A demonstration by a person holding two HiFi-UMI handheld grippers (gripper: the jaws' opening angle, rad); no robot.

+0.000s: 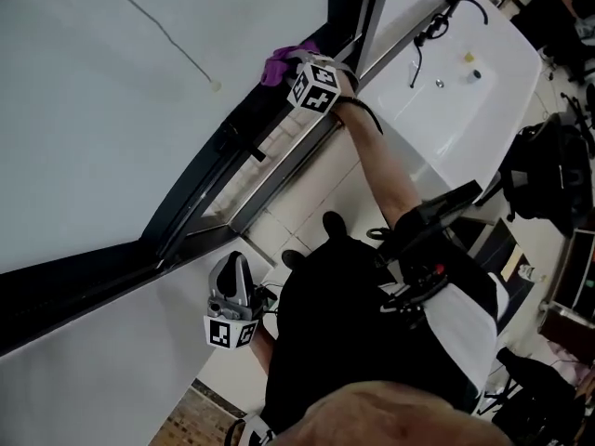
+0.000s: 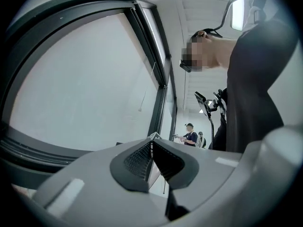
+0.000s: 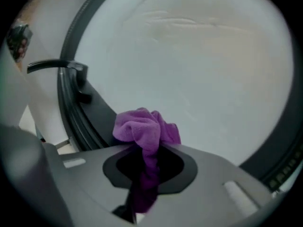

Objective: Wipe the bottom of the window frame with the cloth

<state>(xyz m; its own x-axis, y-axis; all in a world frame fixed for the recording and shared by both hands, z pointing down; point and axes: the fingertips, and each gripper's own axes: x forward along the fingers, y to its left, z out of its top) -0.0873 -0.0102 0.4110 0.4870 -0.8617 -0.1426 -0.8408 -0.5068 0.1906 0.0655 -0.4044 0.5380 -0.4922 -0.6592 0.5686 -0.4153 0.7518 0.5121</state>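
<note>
A purple cloth (image 1: 282,61) (image 3: 146,130) is bunched at the tip of my right gripper (image 1: 299,63) (image 3: 149,144), which is shut on it. In the head view the cloth rests against the dark bottom rail of the window frame (image 1: 218,161), near the upright mullion (image 1: 358,12). The right gripper view shows the cloth against the dark frame (image 3: 97,115) with pale glass behind. My left gripper (image 1: 232,282) (image 2: 151,148) hangs low beside the person's body, away from the frame, its jaws shut with nothing between them.
A window handle (image 3: 57,66) sticks out from the frame at the left of the right gripper view. A white sill or counter (image 1: 465,72) with small items runs to the right. Bags and gear (image 1: 548,170) lie on the floor. People stand far off (image 2: 191,135).
</note>
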